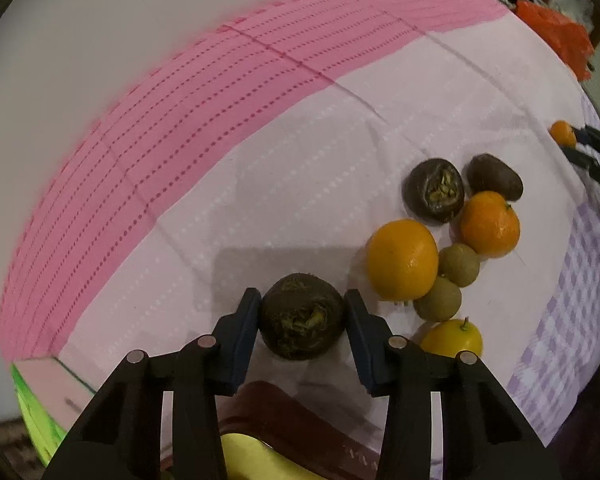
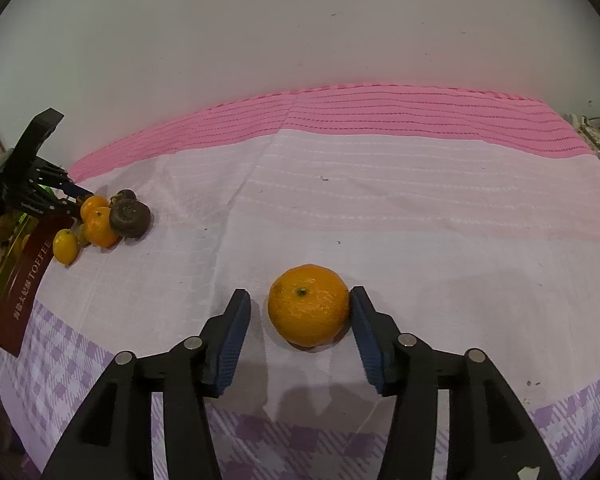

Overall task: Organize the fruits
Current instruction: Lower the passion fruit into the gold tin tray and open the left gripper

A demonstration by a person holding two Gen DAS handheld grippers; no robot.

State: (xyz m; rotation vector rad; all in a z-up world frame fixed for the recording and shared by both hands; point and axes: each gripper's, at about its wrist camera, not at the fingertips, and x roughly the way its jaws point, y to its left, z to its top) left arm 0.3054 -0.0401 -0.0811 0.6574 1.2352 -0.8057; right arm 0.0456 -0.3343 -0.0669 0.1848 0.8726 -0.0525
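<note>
Left gripper (image 1: 302,312): both blue pads sit against the sides of a dark, split-skinned fruit (image 1: 302,318) that rests on the cloth; the jaws are clamped on it.
Right gripper (image 2: 301,314): jaws apart around a lone orange (image 2: 308,304); the right pad is at the fruit's skin, the left pad clearly off it, so there is no grip.
Lone orange: stem end up, on the white band of the tablecloth (image 2: 420,208), near the front checked border and well apart from the other fruit.
Fruit cluster: just beside the left gripper, toward the cloth's left end. It holds a large orange (image 1: 402,258), a smaller orange (image 1: 490,222), two greenish-brown round fruits (image 1: 459,264), a yellow fruit (image 1: 452,338) and two more dark fruits (image 1: 435,190), all touching or nearly so.
Box: a dark red box printed TOFFEE (image 2: 18,280) lies at the left edge of the cloth, close to the cluster.
Tablecloth: pink stripe along the far edge by the wall, white in the middle, purple check along the near edge.
Far right corner: orange plastic (image 1: 556,36) and blurred clutter, too unclear to name.
</note>
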